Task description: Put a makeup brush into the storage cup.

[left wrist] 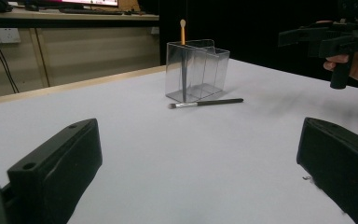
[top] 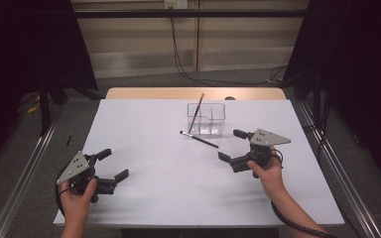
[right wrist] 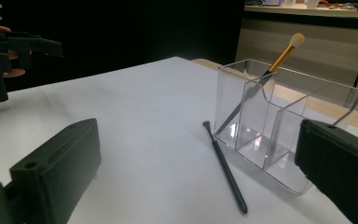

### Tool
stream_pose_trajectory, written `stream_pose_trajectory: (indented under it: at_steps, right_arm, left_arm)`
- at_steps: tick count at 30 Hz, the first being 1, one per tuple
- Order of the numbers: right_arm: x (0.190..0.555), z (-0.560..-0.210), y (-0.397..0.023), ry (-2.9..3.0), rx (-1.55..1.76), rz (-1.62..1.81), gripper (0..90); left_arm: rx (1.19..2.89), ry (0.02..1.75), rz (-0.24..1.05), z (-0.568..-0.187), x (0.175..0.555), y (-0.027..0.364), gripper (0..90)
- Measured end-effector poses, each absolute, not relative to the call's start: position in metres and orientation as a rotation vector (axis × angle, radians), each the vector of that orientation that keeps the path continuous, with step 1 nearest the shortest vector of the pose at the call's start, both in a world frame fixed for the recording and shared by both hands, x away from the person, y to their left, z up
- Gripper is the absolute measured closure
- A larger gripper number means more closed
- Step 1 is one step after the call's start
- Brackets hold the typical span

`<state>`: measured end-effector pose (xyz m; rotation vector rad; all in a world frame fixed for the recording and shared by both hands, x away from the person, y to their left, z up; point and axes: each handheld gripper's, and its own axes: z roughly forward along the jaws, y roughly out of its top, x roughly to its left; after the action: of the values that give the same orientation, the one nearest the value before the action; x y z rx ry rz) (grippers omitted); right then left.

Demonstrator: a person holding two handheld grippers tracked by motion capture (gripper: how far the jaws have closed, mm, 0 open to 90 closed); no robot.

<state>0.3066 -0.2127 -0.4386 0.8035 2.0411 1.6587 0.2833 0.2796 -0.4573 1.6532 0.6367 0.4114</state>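
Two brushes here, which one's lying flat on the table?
The all-black brush in front of the clear organizer. The gold-handled brush stands tilted inside the organizer.

A clear plastic organiser box with several compartments [top: 207, 120] [left wrist: 196, 70] [right wrist: 279, 126] stood upright on the far middle part of the white table. A slim makeup brush with an orange-gold handle and a pale tip [top: 196, 113] [left wrist: 183, 51] [right wrist: 265, 74] leaned inside its left-end compartment as the high view showed it, its pale end sticking up above the rim. A thin all-black makeup brush [top: 199, 140] [left wrist: 206, 102] [right wrist: 224, 165] lay flat on the table just in front of the box, near its base, though whether it touched the box could not be told.
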Motion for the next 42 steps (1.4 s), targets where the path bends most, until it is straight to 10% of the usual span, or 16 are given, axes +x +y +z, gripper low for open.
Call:
stream_pose_trajectory:
  at_steps: [42]
  right_arm:
    - [0.360,-0.455,-0.163,2.135,0.858,1.622,0.0]
  left_arm:
    - [1.646,0.618,0.424,-0.456,0.285,0.279,0.0]
